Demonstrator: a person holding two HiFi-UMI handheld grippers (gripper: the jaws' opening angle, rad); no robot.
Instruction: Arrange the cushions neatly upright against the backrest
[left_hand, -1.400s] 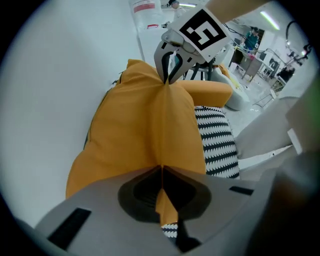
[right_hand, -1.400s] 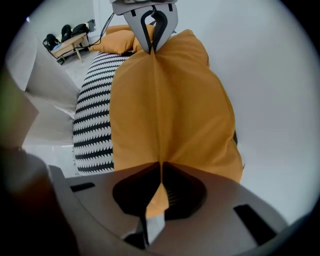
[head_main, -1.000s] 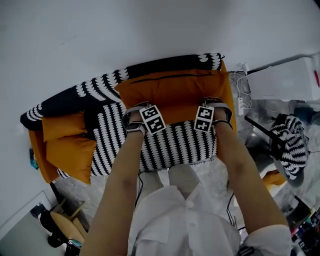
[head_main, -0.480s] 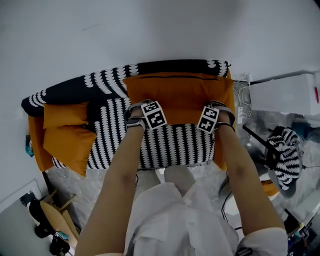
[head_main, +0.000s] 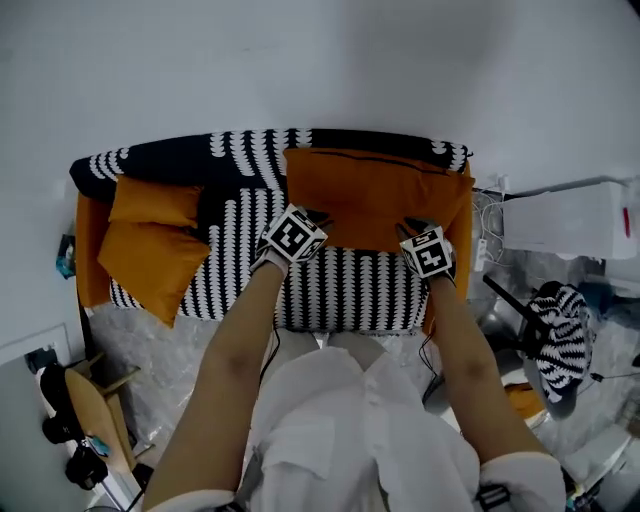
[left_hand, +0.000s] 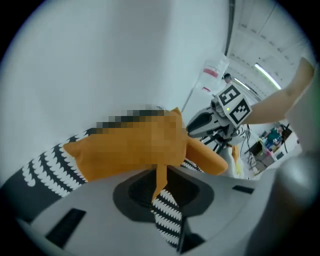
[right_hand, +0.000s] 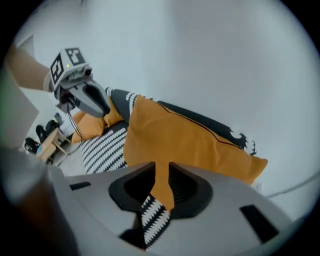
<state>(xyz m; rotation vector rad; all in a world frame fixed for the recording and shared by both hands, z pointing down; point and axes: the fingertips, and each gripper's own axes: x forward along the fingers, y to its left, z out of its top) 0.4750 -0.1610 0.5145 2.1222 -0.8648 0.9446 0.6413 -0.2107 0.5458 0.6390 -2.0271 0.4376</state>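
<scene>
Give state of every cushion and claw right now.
Large orange cushion: upright against the backrest, lower edge pinched by both claws.
Left claw: just been closing, shut on the cushion's fabric.
Right claw: just been closing, shut on the cushion's fabric.
Rear small cushion: leaning at the backrest's left end.
Front small cushion: slumped askew on the seat.

Big orange cushion (head_main: 375, 195), dark seam near top, stands vs. b/w patterned backrest (head_main: 250, 150), right half of sofa. Small orange cushion (head_main: 155, 203) leans on backrest at left end; second small cushion (head_main: 150, 262) lies tilted in front, touching it.
</scene>
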